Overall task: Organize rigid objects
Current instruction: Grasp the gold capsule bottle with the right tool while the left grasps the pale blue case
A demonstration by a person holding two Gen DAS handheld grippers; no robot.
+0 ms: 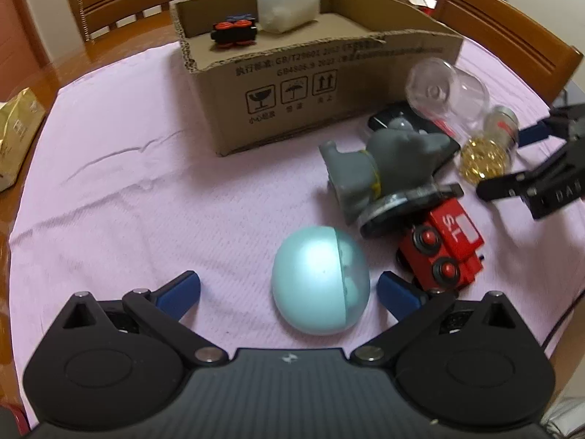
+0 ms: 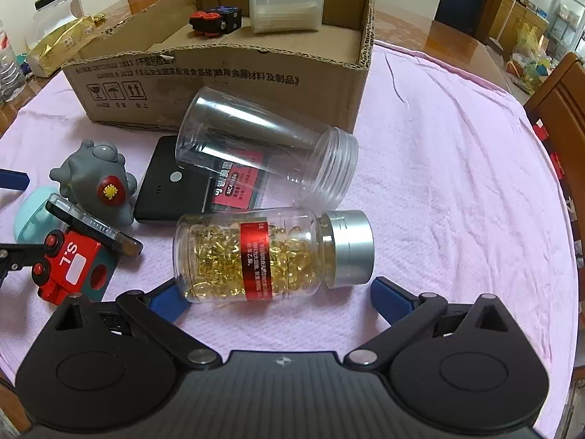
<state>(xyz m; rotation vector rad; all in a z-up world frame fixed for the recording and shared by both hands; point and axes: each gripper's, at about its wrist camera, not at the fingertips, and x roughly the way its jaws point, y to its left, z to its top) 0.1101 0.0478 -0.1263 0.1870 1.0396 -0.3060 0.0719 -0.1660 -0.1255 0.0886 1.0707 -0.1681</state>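
My left gripper (image 1: 289, 289) is open around a pale teal egg-shaped capsule (image 1: 320, 280) lying on the pink cloth. My right gripper (image 2: 272, 298) is open around a clear bottle of golden capsules (image 2: 270, 254) with a silver cap, lying on its side. Beside them lie a red toy train (image 1: 440, 247), a grey toy figure (image 1: 380, 168), an empty clear jar (image 2: 263, 146) and a black flat device (image 2: 172, 183). A cardboard box (image 1: 329, 84) at the back holds a white container (image 1: 289, 5) and a black-and-red toy (image 1: 234, 33).
Wooden chairs (image 1: 135, 3) stand behind the round table. A gold packet (image 1: 18, 135) lies at the left edge. A lidded clear jar (image 2: 55, 11) stands far left. Bare pink cloth (image 2: 457, 183) spreads to the right of the bottle.
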